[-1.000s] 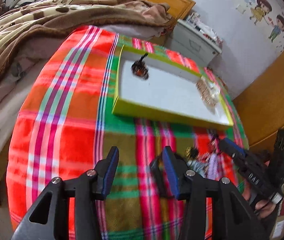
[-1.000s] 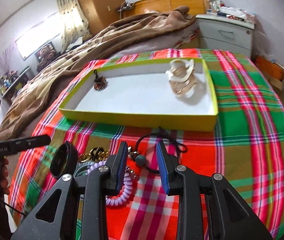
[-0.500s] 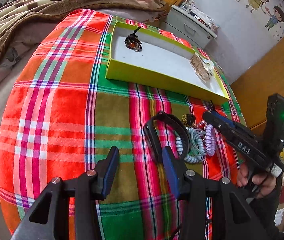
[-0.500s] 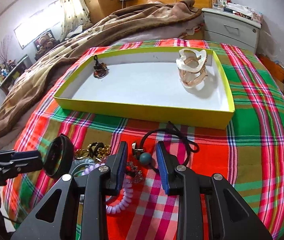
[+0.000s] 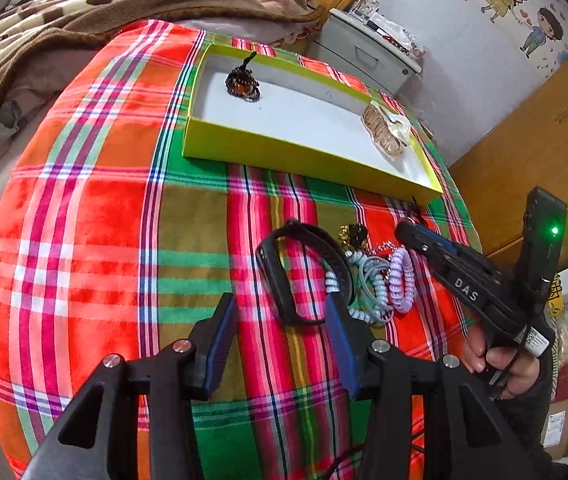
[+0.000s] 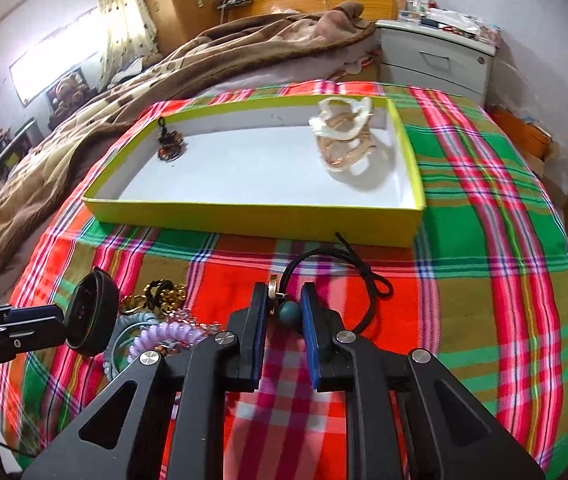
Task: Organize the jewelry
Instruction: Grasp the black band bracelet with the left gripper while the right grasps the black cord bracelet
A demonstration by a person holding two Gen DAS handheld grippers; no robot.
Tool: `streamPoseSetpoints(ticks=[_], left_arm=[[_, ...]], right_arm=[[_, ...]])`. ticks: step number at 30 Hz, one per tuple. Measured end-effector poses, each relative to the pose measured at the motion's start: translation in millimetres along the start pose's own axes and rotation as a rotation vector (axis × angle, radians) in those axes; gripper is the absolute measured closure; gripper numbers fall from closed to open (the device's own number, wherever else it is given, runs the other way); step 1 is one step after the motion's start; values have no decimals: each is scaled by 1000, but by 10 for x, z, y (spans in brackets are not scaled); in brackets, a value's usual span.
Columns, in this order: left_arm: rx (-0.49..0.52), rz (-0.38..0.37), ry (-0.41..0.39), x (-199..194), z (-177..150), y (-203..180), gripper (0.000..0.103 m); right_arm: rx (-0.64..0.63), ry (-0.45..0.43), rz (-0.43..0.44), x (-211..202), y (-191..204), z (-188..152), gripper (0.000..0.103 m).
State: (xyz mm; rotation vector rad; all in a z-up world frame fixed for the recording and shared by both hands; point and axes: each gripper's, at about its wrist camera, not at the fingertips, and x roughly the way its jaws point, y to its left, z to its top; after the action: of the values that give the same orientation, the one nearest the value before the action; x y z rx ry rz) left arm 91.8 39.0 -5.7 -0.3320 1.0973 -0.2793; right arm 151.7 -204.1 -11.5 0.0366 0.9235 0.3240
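We worked in front of the yellow tray, which already held two pieces. Our right gripper, jaws narrowly apart, straddled the teal-bead cord necklace; closing and lifting seemed next. Our left gripper hovered wide open over the black band.

A brown blanket lies beside a grey nightstand.

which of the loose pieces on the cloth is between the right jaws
The black cord necklace with the teal bead; the bead sits between the right gripper jaws, while the coil bands lie off left.
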Motion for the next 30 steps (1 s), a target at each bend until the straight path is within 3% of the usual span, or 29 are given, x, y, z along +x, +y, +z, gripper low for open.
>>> streamPoseSetpoints(ticks=[12, 15, 24, 27, 30], left_arm=[[61, 127, -20, 136, 54, -115, 56], [121, 228, -34, 176, 41, -204, 56], [197, 329, -52, 202, -8, -256, 57], [208, 349, -55, 198, -14, -265, 63], [206, 339, -56, 182, -18, -267, 77]], right_arm=[[67, -83, -22, -319, -147, -101, 86], [69, -92, -20, -350, -133, -126, 86], [67, -116, -12, -416, -90, -142, 86], [70, -117, -12, -416, -77, -146, 86], [71, -119, -13, -421, -81, -157, 86]])
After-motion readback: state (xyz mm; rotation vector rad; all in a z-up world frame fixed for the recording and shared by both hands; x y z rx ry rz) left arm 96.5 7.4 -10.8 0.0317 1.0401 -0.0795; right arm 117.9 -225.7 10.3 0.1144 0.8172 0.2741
